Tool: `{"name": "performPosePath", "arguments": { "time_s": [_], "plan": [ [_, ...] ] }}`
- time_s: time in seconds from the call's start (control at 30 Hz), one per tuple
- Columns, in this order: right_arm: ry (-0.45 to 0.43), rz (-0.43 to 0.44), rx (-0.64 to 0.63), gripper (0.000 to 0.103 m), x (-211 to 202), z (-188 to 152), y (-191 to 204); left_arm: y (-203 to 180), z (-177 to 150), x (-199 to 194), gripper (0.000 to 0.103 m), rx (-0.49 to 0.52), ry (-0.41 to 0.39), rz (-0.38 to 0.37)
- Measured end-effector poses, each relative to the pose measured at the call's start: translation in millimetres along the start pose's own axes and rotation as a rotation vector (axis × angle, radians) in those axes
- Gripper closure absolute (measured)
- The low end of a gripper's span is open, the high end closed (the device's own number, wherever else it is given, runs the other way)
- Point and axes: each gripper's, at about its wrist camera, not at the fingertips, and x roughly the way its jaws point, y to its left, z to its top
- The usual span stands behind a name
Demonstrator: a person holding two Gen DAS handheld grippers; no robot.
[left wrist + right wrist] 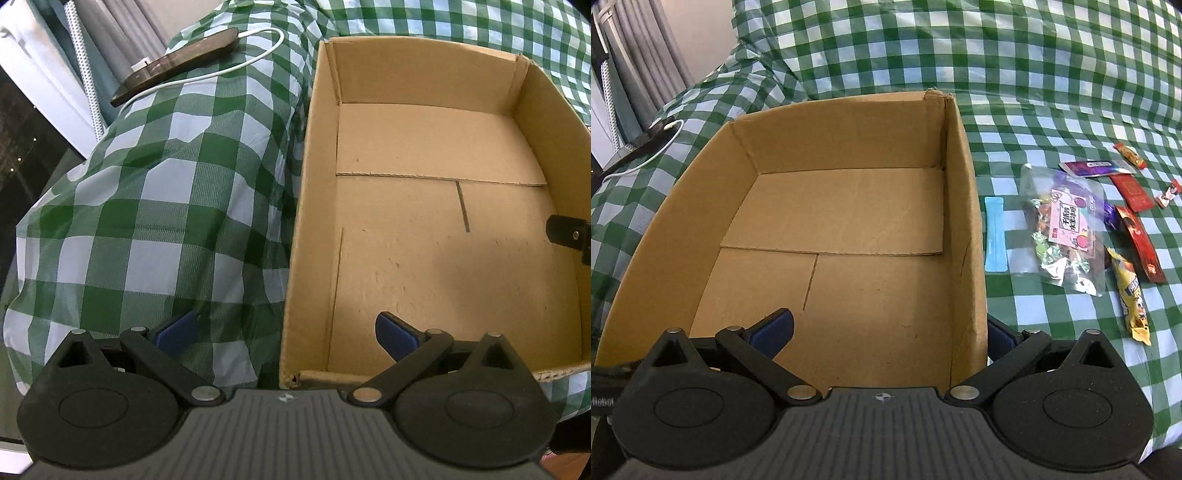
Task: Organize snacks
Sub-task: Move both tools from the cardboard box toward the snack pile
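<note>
open cardboard box [849,229], snack packets [1067,225] apparently flat beside it.

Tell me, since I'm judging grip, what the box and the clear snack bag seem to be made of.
The cardboard box looks like plain brown corrugated cardboard, matte, with folded flaps and a frayed corner. The clear snack bag appears to be thin, glossy transparent plastic film: the candies show through and it catches glare, so it is probably slippery.
</note>
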Motion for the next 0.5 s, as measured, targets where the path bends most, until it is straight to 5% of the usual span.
{"name": "performPosePath", "arguments": {
  "time_s": [0.17,0.3,0.5],
  "plan": [
    [-0.054,0.131,0.054,0.000,-30,-12,-10,0,2,-18,0.000,-0.024,-0.021,-0.015],
    [-0.069,0.060,-0.015,0.000,-61,-35,-9,-5,-2,-45,0.000,-0.024,-0.077,-0.037],
    [-0.158,0.062,0.021,0.000,-127,-61,-8,-14,-14,-88,0.000,-0.038,-0.143,-0.081]
  ]
}}
